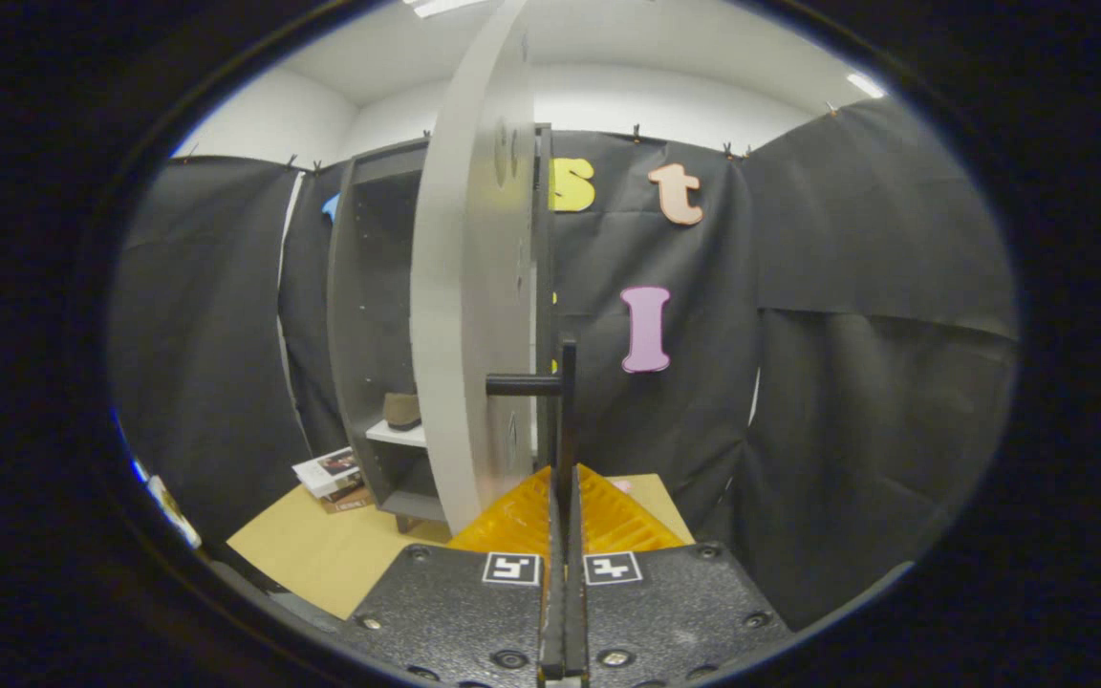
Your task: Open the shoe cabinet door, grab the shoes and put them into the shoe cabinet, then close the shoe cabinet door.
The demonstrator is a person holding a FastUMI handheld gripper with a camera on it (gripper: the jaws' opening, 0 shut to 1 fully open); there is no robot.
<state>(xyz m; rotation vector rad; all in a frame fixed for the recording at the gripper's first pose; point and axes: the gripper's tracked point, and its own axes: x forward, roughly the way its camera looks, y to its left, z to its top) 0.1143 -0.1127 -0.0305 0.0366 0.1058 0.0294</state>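
Note:
The grey shoe cabinet (359, 315) stands ahead and to the left, its door (474, 287) swung out towards me so that I see it nearly edge-on. A thin black bar handle (565, 401) stands off the door on a short post. My gripper (567, 478) is shut on the door handle, with the yellow fingers (517, 521) pressed against the bar from both sides. Inside the cabinet, a brown shoe (402, 411) rests on a white shelf (396, 435). The door hides the right part of the cabinet's inside.
A small stack of magazines (331, 473) lies on the tan floor (321, 545) by the cabinet's left foot. Black cloth walls close in behind the cabinet and along the right side.

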